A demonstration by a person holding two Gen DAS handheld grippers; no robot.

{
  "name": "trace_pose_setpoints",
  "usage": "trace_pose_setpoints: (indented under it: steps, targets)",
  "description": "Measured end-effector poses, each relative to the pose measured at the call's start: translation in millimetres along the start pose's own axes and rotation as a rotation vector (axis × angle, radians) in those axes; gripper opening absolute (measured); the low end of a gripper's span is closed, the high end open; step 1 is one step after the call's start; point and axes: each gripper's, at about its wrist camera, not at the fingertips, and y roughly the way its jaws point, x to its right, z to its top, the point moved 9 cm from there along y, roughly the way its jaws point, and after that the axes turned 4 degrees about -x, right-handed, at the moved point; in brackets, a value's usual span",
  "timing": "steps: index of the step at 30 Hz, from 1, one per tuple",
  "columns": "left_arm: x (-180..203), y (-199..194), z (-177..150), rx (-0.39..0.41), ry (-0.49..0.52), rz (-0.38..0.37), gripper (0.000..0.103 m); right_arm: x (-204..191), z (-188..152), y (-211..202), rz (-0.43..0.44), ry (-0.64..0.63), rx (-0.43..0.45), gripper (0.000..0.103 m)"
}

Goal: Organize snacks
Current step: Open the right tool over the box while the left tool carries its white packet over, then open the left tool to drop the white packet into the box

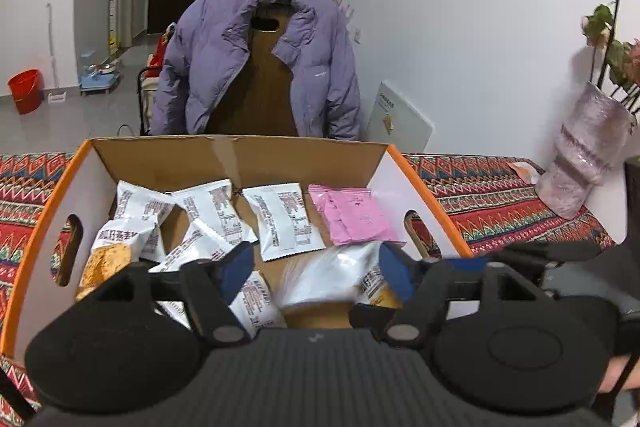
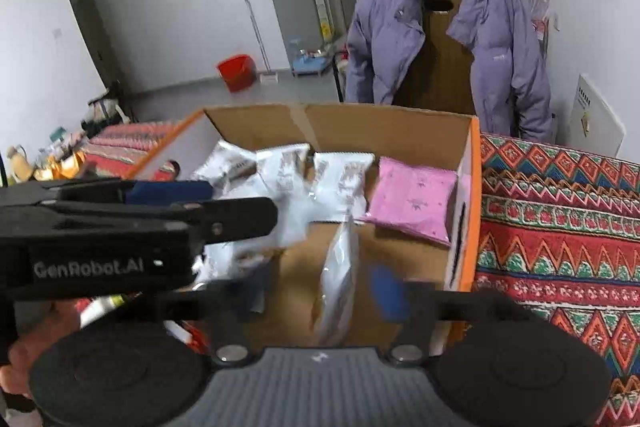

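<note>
An open cardboard box (image 1: 208,151) with orange rim stands on a patterned tablecloth. It holds several white snack packets (image 1: 280,223) and a pink packet (image 1: 356,219). My left gripper (image 1: 316,267) is open over the box's near side, with a blurred white packet (image 1: 332,279) between its blue fingertips. In the right wrist view the box (image 2: 468,187) is ahead; my right gripper (image 2: 320,291) is open, and a white packet (image 2: 340,275) stands on edge, blurred, between its fingers. The pink packet (image 2: 412,199) lies at the box's right. The left gripper's body (image 2: 120,227) crosses the left of that view.
A chair with a purple jacket (image 1: 256,59) stands behind the table. A pink vase with flowers (image 1: 584,155) stands at the table's right. A white board (image 1: 400,119) leans on the wall. A red bucket (image 1: 26,89) is on the floor.
</note>
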Motion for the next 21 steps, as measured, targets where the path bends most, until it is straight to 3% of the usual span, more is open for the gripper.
trace_pose_setpoints:
  steps: [9, 21]
  targets:
    - [-19.2, -40.3, 6.0, 0.033, 0.017, 0.036, 0.078, 9.8, 11.9, -59.9, -0.138, -0.047, 0.092, 0.083]
    - [-48.4, -205.2, -46.7, 0.138, 0.106, 0.121, 0.086, -36.4, -33.3, -169.6, -0.178, -0.066, 0.188, 0.090]
